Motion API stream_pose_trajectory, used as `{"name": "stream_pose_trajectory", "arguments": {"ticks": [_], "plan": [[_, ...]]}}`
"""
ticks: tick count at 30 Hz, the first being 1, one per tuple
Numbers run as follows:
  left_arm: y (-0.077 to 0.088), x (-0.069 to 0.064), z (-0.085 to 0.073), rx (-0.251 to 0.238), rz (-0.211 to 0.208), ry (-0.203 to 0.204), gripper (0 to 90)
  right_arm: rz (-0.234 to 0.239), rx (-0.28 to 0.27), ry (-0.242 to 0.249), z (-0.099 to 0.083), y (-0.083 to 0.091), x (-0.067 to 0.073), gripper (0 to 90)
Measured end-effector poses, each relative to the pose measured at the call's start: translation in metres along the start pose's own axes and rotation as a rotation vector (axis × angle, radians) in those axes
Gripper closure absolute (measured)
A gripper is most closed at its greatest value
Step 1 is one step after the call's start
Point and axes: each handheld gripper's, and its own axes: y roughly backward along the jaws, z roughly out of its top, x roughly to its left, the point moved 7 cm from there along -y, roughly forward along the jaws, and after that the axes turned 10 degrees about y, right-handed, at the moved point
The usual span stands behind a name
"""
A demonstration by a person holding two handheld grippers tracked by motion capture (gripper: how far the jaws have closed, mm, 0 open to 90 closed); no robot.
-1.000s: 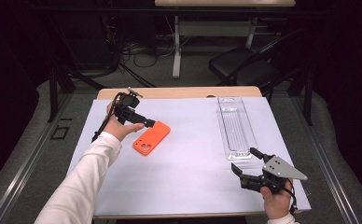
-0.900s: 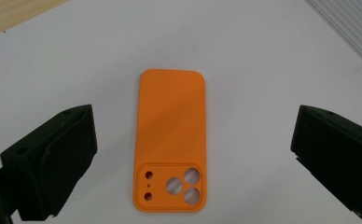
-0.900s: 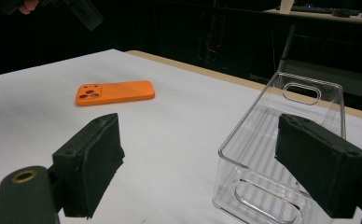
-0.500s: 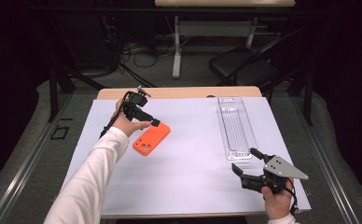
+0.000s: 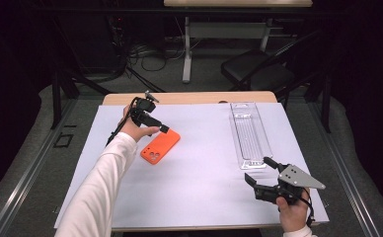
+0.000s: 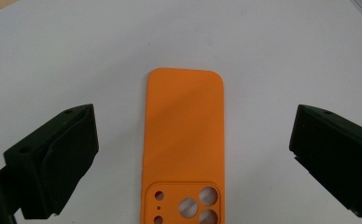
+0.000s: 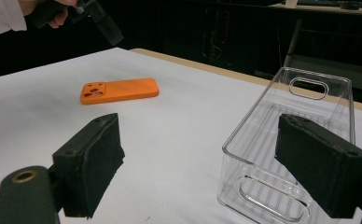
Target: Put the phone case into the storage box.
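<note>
The orange phone case (image 6: 184, 149) lies flat on the white tabletop (image 5: 199, 182), camera holes up. The left hand-held gripper (image 6: 193, 158) hangs just above it, jaws spread wide on both sides, not touching. The right hand-held gripper (image 5: 261, 174), also released, rests well apart near the clear tray (image 5: 248, 131).

Orange phone case (image 5: 160, 146), rectangular with rounded corners, lying flat on the white surface (image 5: 194, 173), back side up. Camera cut-outs pierce a raised panel at one end; long axis diagonal in the high view, cut-out end nearer the person.
</note>
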Motion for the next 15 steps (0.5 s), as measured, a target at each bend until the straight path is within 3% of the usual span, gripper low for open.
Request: {"name": "stream_pose_trajectory", "arguments": {"ticks": [6, 15], "plan": [[-0.006, 0.008, 0.003, -0.012, 0.007, 0.007, 1.5, 0.001, -0.003, -0.001, 0.000, -0.001, 0.000, 14.3], [-0.018, 0.016, 0.001, 0.019, 0.041, 0.024, 1.5, 0.007, -0.003, -0.003, 0.000, -0.001, 0.001, 14.3]]}}
